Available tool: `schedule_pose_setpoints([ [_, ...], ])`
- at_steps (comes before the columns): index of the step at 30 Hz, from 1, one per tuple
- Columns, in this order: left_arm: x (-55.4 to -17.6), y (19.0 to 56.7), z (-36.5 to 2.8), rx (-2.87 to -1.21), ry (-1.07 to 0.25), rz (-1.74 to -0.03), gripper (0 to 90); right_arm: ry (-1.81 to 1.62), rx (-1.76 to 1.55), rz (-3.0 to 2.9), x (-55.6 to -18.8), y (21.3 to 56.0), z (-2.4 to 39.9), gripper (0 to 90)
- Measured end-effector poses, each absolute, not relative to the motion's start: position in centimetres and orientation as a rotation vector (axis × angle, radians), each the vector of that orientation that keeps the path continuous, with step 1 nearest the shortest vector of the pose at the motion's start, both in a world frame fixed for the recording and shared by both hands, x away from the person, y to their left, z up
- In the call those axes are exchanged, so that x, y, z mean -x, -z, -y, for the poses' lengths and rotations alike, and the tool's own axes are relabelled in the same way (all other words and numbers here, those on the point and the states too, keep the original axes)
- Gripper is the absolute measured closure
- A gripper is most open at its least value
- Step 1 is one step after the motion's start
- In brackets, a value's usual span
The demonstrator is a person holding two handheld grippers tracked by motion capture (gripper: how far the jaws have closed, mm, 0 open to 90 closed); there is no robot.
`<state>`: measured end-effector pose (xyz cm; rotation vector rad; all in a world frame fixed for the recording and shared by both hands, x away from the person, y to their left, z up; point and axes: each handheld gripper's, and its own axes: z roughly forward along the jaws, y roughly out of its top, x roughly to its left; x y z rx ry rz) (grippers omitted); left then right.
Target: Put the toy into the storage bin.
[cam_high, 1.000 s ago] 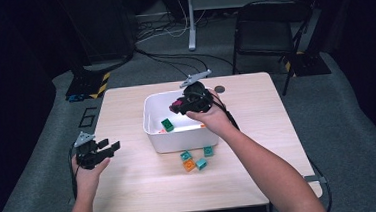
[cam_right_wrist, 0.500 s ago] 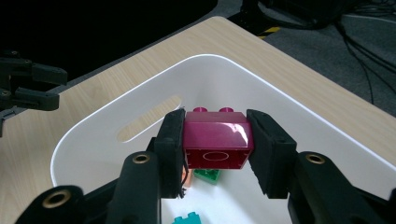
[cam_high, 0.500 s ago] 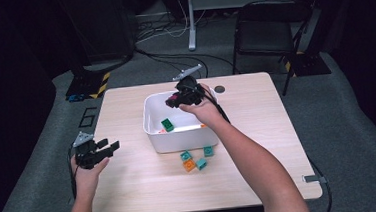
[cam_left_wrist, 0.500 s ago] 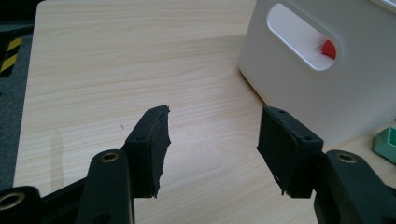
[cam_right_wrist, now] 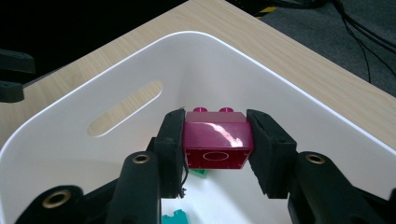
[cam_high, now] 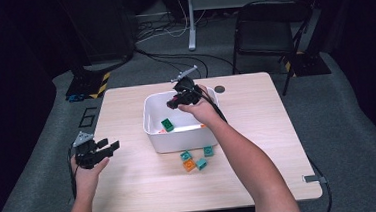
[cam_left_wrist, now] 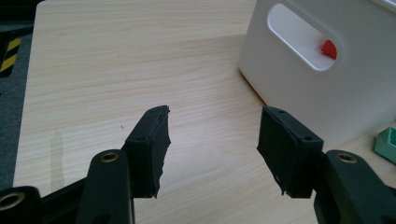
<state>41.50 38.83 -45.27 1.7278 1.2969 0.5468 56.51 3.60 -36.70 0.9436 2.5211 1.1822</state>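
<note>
My right gripper (cam_right_wrist: 215, 140) is shut on a magenta brick (cam_right_wrist: 217, 138) and holds it above the inside of the white bin (cam_right_wrist: 107, 84). In the high view that right gripper (cam_high: 178, 100) hangs over the far side of the bin (cam_high: 154, 138), where a green brick (cam_high: 167, 124) lies on the floor. Teal bricks show below the magenta one in the right gripper view. My left gripper (cam_left_wrist: 212, 135) stands open over bare tabletop, nothing between its pads; in the high view the left gripper (cam_high: 110, 148) is at the table's left edge.
Several loose bricks, green (cam_high: 185, 156), orange (cam_high: 189, 165) and teal (cam_high: 208, 150), lie on the table just in front of the bin. A red piece (cam_left_wrist: 329, 48) shows through the bin's handle slot. A black chair (cam_high: 266, 30) and cables stand beyond the table.
My right gripper, with the magenta brick in it, has moved toward the far side of the bin and sunk a little. The left gripper has not moved.
</note>
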Motion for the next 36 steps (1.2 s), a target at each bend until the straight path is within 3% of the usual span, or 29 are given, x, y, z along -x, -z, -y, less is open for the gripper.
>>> schedule_pose_setpoints([
  [10,-41.4,45.1,-38.9,-1.727,-0.548,-1.294,42.8,-1.168,-0.944,-2.509,-55.5,35.9,-3.1,53.9],
  [20,-41.2,45.0,-38.9,-1.723,-0.553,-1.301,42.8,-1.230,-0.869,-2.449,-50.2,33.0,-0.3,54.3],
  [36,-41.6,45.4,-38.4,-1.749,-0.540,-1.298,43.4,-1.238,-0.836,-2.392,-43.0,33.7,5.5,54.8],
])
